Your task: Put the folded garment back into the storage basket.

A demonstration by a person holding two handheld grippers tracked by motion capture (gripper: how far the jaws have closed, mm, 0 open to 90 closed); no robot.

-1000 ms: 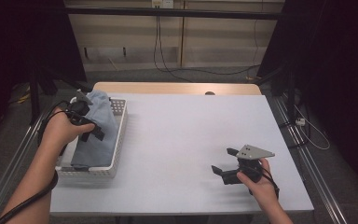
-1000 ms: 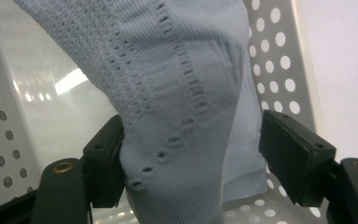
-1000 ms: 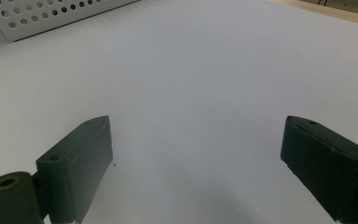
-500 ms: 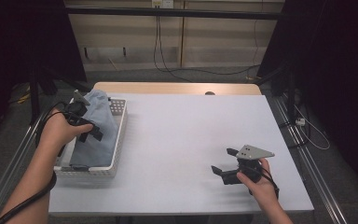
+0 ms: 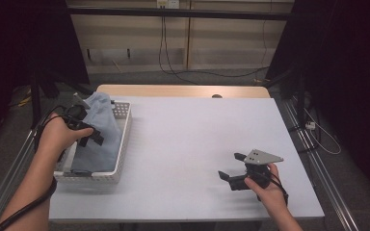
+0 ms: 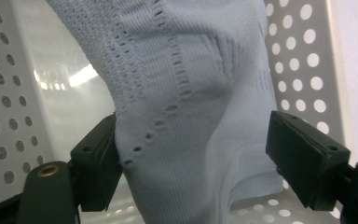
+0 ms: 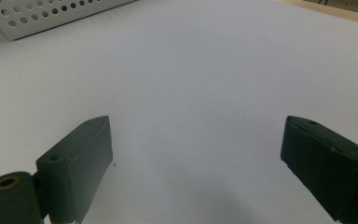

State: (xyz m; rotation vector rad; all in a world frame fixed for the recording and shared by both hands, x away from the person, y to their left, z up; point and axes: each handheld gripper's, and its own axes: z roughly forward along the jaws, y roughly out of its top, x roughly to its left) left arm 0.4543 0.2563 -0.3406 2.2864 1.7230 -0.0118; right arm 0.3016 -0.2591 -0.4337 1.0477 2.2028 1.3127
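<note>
My left gripper sits inside the white perforated plastic basket at the table's left edge, jaws spread around the pale blue knitted garment that lies in it. In the left gripper view the cloth touches the left pad but stands clear of the right one – no grip, and the jaws have just been opening. My right gripper rests released on the bare white table, well apart from the basket.

Risks noted:
- The knit is loose and open-holed – a jaw corner could snag a thread as I withdraw.
- Closing now would likely pinch a single fold; the garment would then slip out or drag.
- A caught garment could lift or tip the light basket, as nothing holds it down.
</note>
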